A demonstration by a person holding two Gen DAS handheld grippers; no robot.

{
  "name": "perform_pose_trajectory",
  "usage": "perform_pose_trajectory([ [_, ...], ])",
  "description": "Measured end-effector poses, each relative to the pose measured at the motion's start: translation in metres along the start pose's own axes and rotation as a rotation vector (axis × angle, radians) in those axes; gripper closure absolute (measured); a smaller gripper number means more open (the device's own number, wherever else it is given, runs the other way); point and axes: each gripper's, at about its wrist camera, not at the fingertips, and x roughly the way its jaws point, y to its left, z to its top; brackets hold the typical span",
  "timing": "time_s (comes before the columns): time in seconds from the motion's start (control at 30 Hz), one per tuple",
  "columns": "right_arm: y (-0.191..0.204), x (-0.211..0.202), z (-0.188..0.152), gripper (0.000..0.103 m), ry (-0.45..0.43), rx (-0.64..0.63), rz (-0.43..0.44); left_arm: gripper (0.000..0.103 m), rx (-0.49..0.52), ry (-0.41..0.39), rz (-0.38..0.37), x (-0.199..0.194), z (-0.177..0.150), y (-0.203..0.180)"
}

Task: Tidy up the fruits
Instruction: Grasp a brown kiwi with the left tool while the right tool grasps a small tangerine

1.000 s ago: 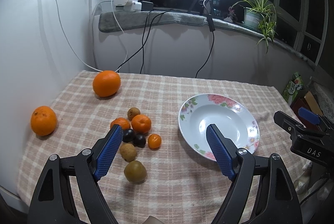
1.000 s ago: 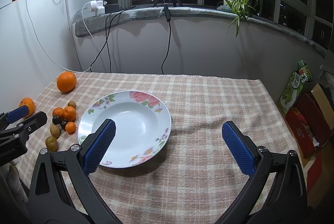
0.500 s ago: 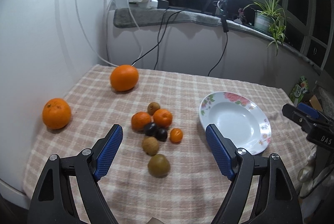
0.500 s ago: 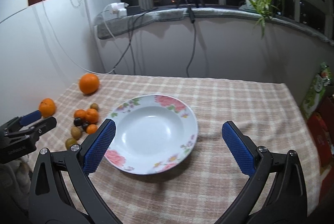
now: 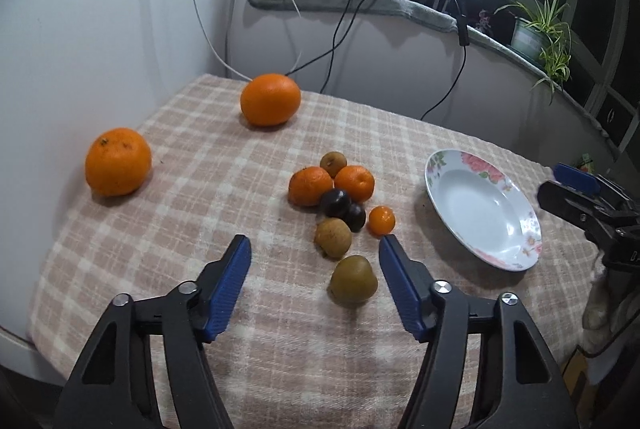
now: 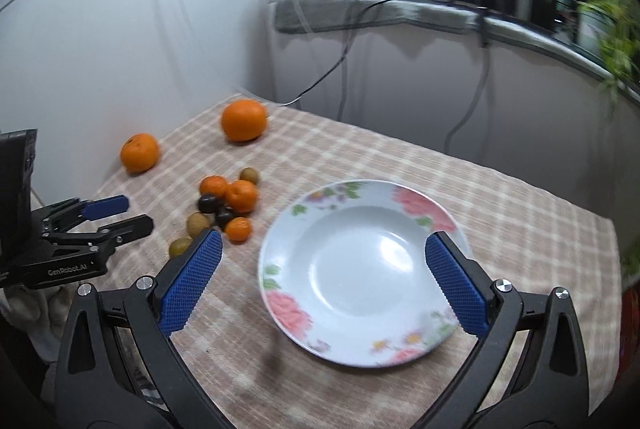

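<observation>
Two large oranges (image 5: 118, 161) (image 5: 270, 99) at far left of checked cloth (image 5: 200, 189); cluster (image 5: 340, 205) of small oranges, dark and brown fruits mid-cloth; floral plate (image 5: 520, 249) right, bare. Left gripper (image 5: 314, 249), marked "GenRobot.AI": jaws just closing, nothing between. Right gripper (image 6: 320, 241): jaws apart, unladen

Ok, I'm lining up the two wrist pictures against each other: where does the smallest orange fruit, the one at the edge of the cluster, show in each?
Left wrist: smallest orange fruit sits right of centre, on the cluster's plate side.
Right wrist: it sits left of centre, beside that gripper's left finger.
Shared landmark: the floral plate.
</observation>
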Motion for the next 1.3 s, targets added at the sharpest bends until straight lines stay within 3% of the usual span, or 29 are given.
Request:
perform_pose_trajectory([
  [0.3,0.011,0.043,0.024,0.021,0.116,-0.041,0.155,0.054,-0.022,0.069,-0.091,0.015,-0.009,-0.002],
  [0.43,0.023,0.065,0.023,0.036,0.187,-0.099,0.2,0.057,-0.012,0.095,-0.105,0.021,-0.014,-0.006],
  [0.63,0.045,0.087,0.022,0.051,0.282,-0.217,0.245,0.062,-0.017,0.115,-0.118,0.028,-0.017,-0.009],
  [0.97,0.072,0.118,0.025,0.059,0.393,-0.388,0.241,0.068,-0.013,0.122,-0.121,0.034,-0.02,-0.009],
  [1.3,0.086,0.14,0.021,0.063,0.46,-0.459,0.226,0.071,-0.015,0.122,-0.136,0.038,-0.023,-0.009],
])
